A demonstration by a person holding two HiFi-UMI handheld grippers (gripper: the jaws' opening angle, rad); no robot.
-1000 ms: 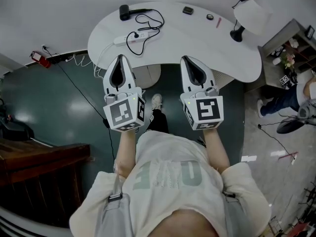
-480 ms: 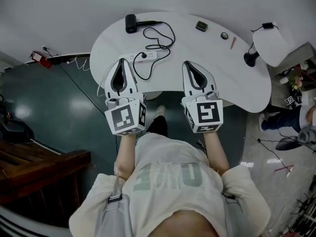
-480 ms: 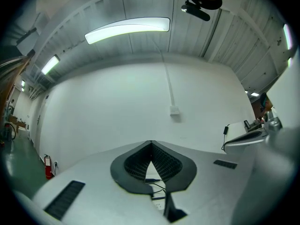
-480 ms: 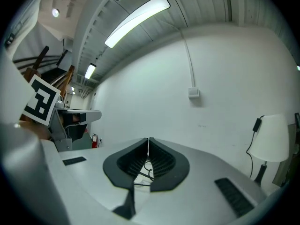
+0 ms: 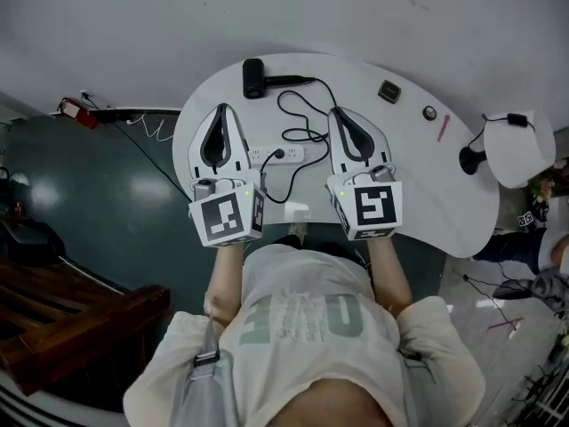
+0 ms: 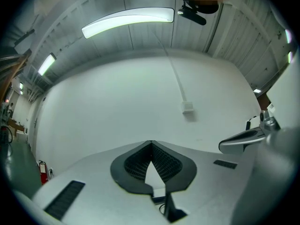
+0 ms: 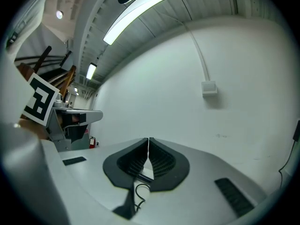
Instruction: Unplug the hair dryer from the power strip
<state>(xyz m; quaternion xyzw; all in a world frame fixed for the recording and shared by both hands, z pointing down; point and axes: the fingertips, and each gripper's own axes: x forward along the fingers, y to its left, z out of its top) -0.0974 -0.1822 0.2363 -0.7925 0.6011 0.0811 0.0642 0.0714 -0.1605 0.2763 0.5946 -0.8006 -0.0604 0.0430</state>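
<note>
We hold left gripper [image 5: 221,110] and right gripper [image 5: 339,112] shut, empty. Power strip [image 5: 292,156] lies crosswise between them, frame centre; plug [image 5: 281,153] roughly midway.

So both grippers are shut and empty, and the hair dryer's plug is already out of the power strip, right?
No: the head view shows the plug still in the power strip, cord running to the hair dryer. The left gripper and right gripper are shut and empty.
</note>
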